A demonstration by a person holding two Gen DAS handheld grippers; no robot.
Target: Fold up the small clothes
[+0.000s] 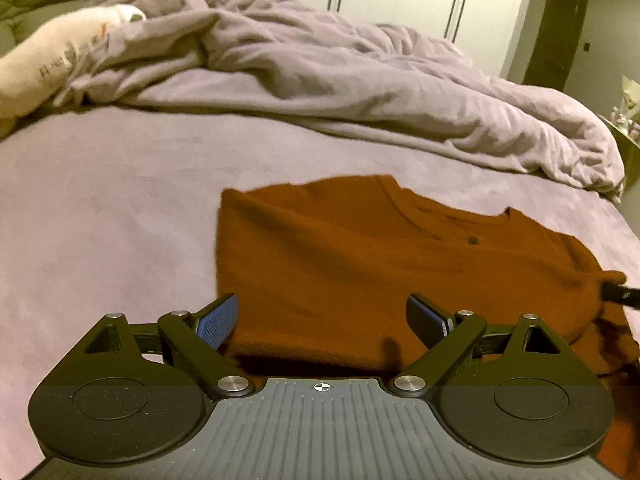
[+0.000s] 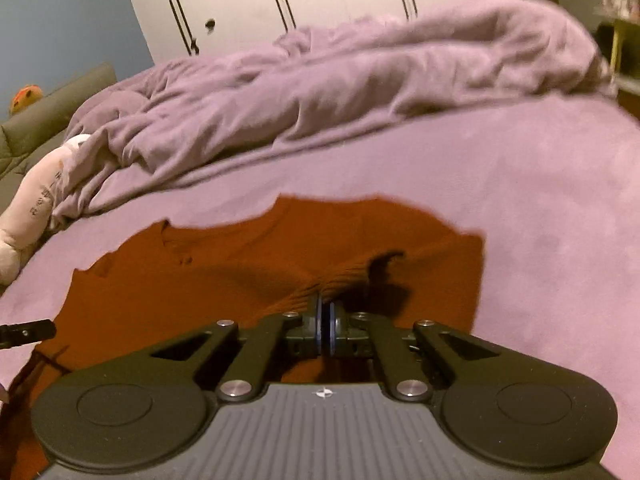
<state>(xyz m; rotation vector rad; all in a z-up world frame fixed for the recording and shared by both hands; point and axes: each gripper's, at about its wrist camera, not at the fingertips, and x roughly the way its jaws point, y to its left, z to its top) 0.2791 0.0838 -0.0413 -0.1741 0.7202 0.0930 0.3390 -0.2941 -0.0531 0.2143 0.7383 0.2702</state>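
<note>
A rust-orange shirt (image 1: 360,264) lies partly folded on the purple bedsheet, neckline toward the far side. My left gripper (image 1: 322,320) is open, its blue pads spread over the shirt's near edge, holding nothing. In the right wrist view the same shirt (image 2: 224,280) lies spread in front. My right gripper (image 2: 325,322) is shut on a bunched fold of the shirt's fabric and lifts it slightly. The right gripper's tip shows at the right edge of the left wrist view (image 1: 622,294).
A crumpled purple duvet (image 1: 340,80) is heaped across the far side of the bed. A white plush toy (image 1: 52,60) lies at the far left. White wardrobe doors (image 2: 300,0) stand behind. Flat purple sheet (image 2: 540,200) surrounds the shirt.
</note>
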